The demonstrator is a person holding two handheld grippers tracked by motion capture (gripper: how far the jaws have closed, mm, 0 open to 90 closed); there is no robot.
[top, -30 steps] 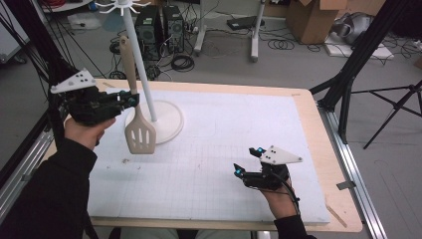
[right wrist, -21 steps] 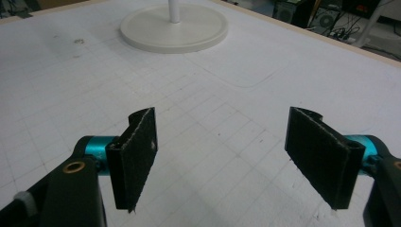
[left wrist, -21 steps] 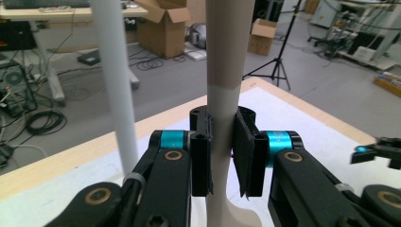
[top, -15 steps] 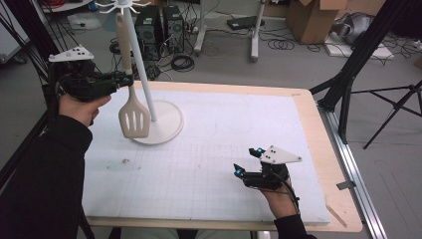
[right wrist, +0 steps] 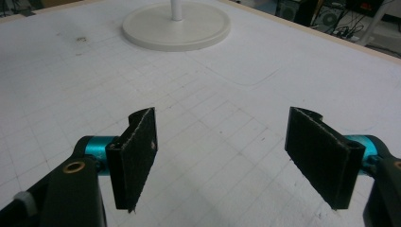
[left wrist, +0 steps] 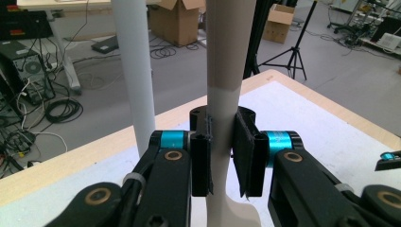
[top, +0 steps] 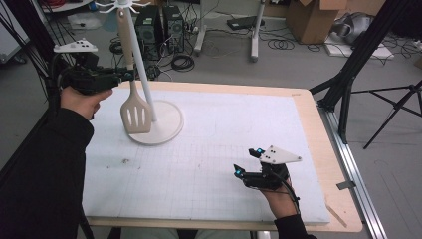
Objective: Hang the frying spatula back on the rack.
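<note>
While your left gripper point(left wrist: 221, 156) clamps the spatula point(top: 135, 110) handle at far left beside the stand point(top: 149, 99), right gripper point(top: 249, 163) gaping idle near right: risk, blade knocking pole, twisting loose.

No readable text, label, brand, number or sign is showing in any view. The cardboard boxes point(left wrist: 182, 19) on the floor and the computer towers point(top: 159, 25) behind the table are showing no lettering that can be made out.
</note>
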